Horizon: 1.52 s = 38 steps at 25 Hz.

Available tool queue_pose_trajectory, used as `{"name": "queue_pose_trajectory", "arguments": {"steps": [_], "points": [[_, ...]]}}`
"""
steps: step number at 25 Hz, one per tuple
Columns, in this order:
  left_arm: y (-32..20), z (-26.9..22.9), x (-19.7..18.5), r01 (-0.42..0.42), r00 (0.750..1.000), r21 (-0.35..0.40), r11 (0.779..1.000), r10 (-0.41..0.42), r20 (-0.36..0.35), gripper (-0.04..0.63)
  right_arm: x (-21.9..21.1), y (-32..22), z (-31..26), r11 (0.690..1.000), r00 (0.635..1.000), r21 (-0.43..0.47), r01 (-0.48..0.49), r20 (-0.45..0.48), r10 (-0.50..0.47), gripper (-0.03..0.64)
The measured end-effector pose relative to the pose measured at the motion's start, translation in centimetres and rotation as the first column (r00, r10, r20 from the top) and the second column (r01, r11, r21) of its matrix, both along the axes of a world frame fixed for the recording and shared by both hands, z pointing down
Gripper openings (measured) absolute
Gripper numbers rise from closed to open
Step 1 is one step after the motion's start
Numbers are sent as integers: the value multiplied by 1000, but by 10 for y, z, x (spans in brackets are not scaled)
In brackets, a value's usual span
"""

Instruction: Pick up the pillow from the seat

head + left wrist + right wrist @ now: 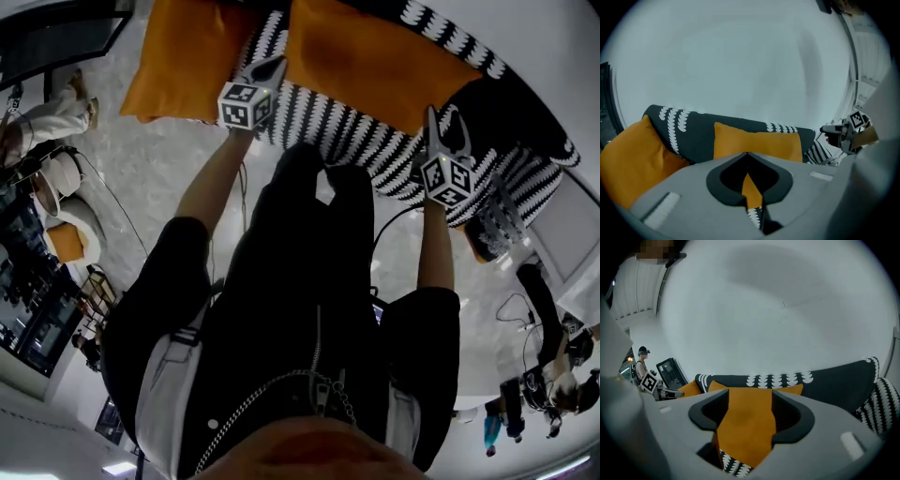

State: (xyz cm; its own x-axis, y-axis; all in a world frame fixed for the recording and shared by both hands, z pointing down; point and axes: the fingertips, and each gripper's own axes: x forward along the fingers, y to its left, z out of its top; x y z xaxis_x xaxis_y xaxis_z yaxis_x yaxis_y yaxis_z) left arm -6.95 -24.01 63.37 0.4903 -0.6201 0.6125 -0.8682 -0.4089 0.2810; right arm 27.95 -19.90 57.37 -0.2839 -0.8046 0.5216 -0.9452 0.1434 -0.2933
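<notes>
Orange pillow (375, 61) lies on the patterned seat (347, 131) as the left gripper (270, 67), clenched empty, and right gripper (448, 131), jaws parted, hover before it; a shallow pinch on slack fabric could slip.

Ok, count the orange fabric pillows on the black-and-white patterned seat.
2. One orange fabric pillow sits at the left end of the seat, the other near its middle; the frame edge may hide more.

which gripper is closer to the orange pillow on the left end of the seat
Left. The left gripper sits beside that orange pillow; the right gripper is at the other pillow's far corner.
</notes>
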Motion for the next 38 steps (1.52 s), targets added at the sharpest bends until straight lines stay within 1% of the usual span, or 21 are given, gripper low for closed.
{"name": "queue_pose_trajectory", "arguments": {"steps": [2,3,5,7,9,10,13,15,17,22,24,26,29,32,34,36,38], "points": [[-8,19,-1,-12,1000,-17,1000,12,2,13,5,-5,22,1000,1000,-21,-2,-5,2,351],[-14,28,-3,-12,1000,-26,1000,12,1,69,7,-9,32,999,1000,-32,-6,-1,5,404],[-23,46,-8,-13,1000,-57,998,13,2,201,8,-15,53,998,1000,-64,-8,7,8,452],[-27,64,-14,-29,999,-90,996,32,32,346,7,-16,74,994,1000,-110,4,-3,-5,488],[-26,82,-14,-58,996,-116,992,65,53,427,10,-12,98,986,1000,-162,27,-11,-29,508],[-26,91,-10,-73,996,-129,989,80,50,445,13,-10,110,981,999,-188,42,-10,-45,517],[-22,117,-1,-123,991,-186,975,132,37,469,19,-4,145,958,996,-274,82,2,-85,529],[-22,133,4,-163,984,-220,962,175,35,470,25,-3,168,943,996,-322,87,2,-91,534],[-29,144,8,-185,979,-232,955,199,38,470,30,-9,184,936,997,-344,77,4,-81,545],[-43,166,9,-193,974,-272,943,217,60,477,29,-14,217,914,995,-395,95,5,-101,571],[-48,174,5,-190,974,-287,939,217,65,503,29,-15,227,906,993,-410,105,0,-115,577],[-51,183,5,-207,971,-298,932,233,55,534,31,-16,237,899,991,-419,123,-4,-137,592],[-59,193,11,-264,958,-309,914,287,29,552,36,-22,249,890,985,-426,161,9,-174,594],[-64,201,18,-307,948,-333,891,318,-22,555,36,-31,257,879,975,-428,209,23,-221,594],[-64,205,20,-330,942,-348,877,329,-64,561,35,-33,261,871,971,-435,229,43,-234,594],[-64,208,21,-347,938,-361,866,329,-111,561,33,-34,264,870,970,-433,237,63,-233,594],[-62,206,23,-357,934,-363,861,325,-148,552,30,-32,263,870,970,-430,240,78,-229,592]]}}
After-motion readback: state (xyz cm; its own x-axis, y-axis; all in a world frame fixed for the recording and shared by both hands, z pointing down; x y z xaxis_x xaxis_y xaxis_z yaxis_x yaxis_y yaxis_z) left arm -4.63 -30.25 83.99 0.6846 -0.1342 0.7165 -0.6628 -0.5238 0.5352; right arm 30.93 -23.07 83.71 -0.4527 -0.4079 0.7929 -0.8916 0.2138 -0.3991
